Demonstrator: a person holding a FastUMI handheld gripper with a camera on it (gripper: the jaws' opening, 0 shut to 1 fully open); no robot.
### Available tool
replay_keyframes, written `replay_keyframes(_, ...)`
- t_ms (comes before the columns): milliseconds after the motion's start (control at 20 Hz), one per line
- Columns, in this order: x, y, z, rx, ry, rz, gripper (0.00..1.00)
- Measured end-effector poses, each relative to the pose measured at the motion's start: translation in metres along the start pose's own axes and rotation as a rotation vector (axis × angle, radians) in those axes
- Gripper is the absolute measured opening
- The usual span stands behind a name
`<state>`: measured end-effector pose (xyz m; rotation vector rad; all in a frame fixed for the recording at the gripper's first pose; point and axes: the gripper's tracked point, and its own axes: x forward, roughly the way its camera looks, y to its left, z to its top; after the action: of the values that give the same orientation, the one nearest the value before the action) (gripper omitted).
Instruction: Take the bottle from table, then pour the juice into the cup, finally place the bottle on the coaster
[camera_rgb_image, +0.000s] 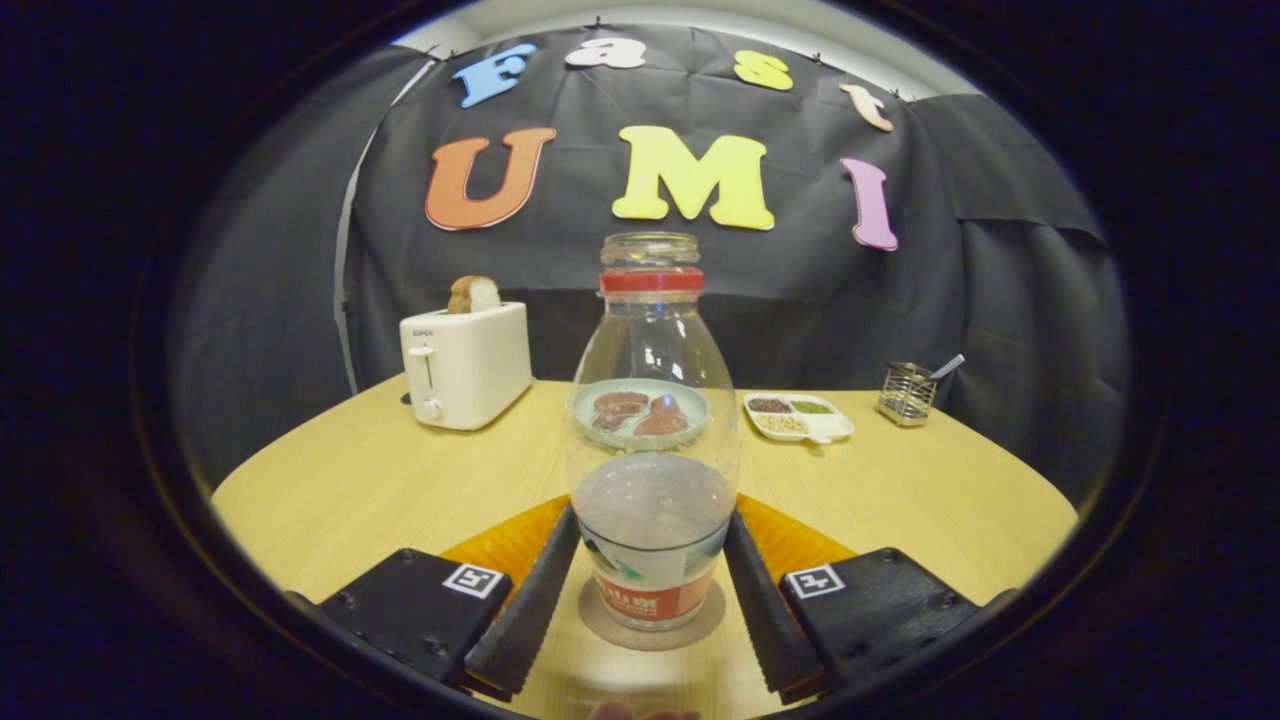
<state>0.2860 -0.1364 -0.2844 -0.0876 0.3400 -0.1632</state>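
The pale wooden bench (380, 480) carries a white toaster (466, 364) at the back, a plate (638, 412) of food, a divided dish (798, 416) and a wire holder (906, 393). Nearer, a bottle (652, 440) stands upright on a round coaster (600, 622), between the fingers of the tongs (652, 545). An orange mat (505, 545) lies behind.

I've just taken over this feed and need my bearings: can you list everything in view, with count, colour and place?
bottle: one, clear, red neck band, upright on the coaster between the fingers
coaster: one, grey-brown, under the bottle
toaster: one, white, bread in its slot, far left of the bottle
plate: one, pale green, behind the bottle
divided dish: one, white, right of the plate
wire holder: one, metal, far right
table: one, light wood
gripper: one, fingers flanking the bottle's base
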Motion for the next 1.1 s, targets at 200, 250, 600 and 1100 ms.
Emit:
replay_keyframes(200,-0.004,-0.008,-0.001,0.004,0.005,-0.007,0.98)
replay_keyframes(250,-0.006,-0.008,0.0,0.014,0.003,-0.005,1.0)
replay_keyframes(600,-0.034,-0.017,0.012,0.036,-0.02,-0.013,1.0)
replay_keyframes(1100,-0.152,-0.009,0.069,-0.024,-0.124,-0.032,1.0)
